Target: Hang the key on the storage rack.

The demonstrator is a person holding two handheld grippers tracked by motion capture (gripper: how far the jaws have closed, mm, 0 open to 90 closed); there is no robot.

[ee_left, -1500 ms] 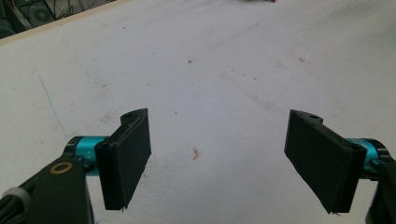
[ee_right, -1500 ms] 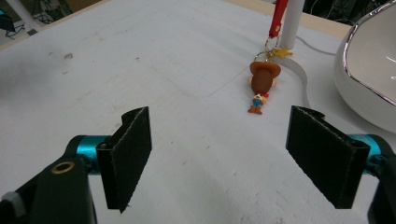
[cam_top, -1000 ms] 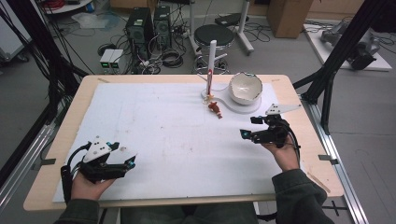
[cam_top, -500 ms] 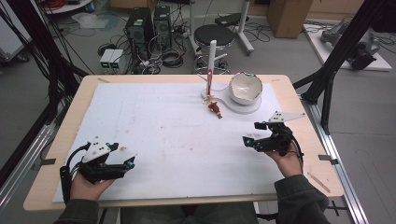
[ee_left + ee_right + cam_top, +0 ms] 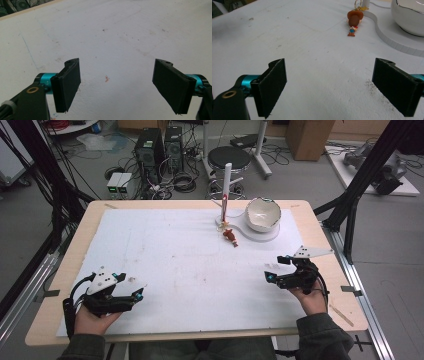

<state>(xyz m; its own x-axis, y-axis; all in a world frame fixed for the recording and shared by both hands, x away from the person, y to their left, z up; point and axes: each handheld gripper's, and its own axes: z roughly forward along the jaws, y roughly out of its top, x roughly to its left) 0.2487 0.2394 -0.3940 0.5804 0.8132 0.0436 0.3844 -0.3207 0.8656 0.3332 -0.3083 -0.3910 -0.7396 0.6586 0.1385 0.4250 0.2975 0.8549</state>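
A light wooden table carries a large white mat that covers most of its top. Everything below is placed relative to that mat.

At the mat's far right corner sits a flat white curved base plate. On its right end rests a glossy white rounded bowl, tipped so its opening faces the camera; nothing can be seen inside it. From the plate's left end rises a slim white upright post with a red mark low on its shaft. In the right gripper view the bowl shows as a shiny white wall at the upper right, standing on the plate.

The left gripper, black with teal accents and a grey plate on top, rests near the mat's near left corner in the person's left hand. Its jaws stand wide apart with bare mat between them, gripping nothing.

The right gripper, of the same make, is held near the mat's right edge by the right hand, pointing leftward across the mat. Its jaws have just been opening and now stand spread wide, with nothing between them.

Smallest is a little cowboy figure keychain with a brown hat. It lies flat on the mat just beside the plate's left end, near the foot of the post, and well apart from both grippers. In the right gripper view the figure lies far ahead of the open jaws, hat toward the post.
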